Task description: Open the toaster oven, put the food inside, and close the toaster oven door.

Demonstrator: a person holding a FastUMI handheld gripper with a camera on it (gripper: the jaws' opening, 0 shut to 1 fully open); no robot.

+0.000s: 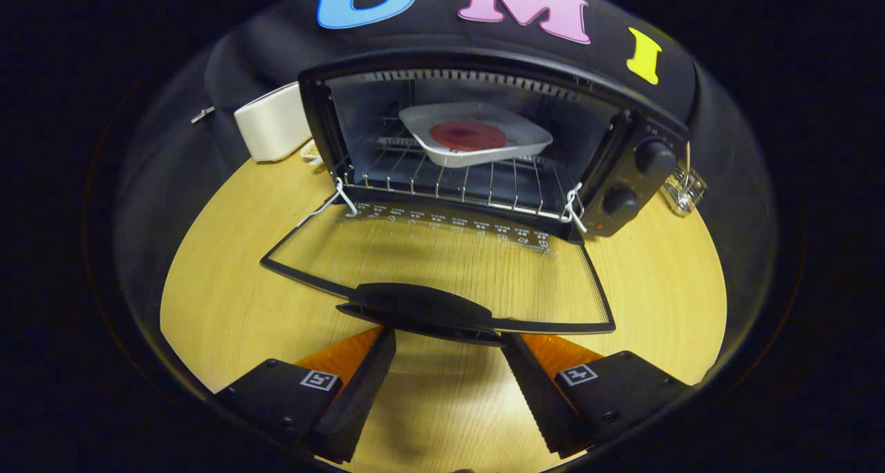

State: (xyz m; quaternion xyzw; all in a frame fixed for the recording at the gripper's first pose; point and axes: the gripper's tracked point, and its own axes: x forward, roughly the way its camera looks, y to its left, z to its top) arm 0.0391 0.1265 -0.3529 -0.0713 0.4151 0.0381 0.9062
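A black toaster oven [484, 134] with a metal-lined cavity stands open on the round, pale wooden bench [228, 286], well beyond the tongs. Its long axis runs crosswise to the fingers and its mouth faces them. Two black round knobs [636, 179] sit one above the other on the panel at its right end. Inside, on the wire rack [442, 182], rests a shallow white square tray [476, 135] carrying a flat, round, dark red piece of food [468, 135]; the tray sits a little askew, one corner turned towards the oven mouth.

The black-framed glass door [442, 258] hangs down flat from its hinge at the oven's lower front edge and reaches out over the bench towards the tongs, with the wood grain showing through the pane. A row of small white markings runs along the glass near the hinge. White cord loops [572, 210] are tied at both front corners of the rack. The door's black curved handle [422, 310] lies at its outer edge, just ahead of the fingertips.

The tongs [448, 341] are spread wide with nothing between the fingers; the tips sit right by the handle, and I cannot tell whether they touch it.

A cream-coloured rounded appliance [273, 122] stands left of the oven, and a small clear glass holder [683, 186] stands to its right. Black cloth forms the wall behind.
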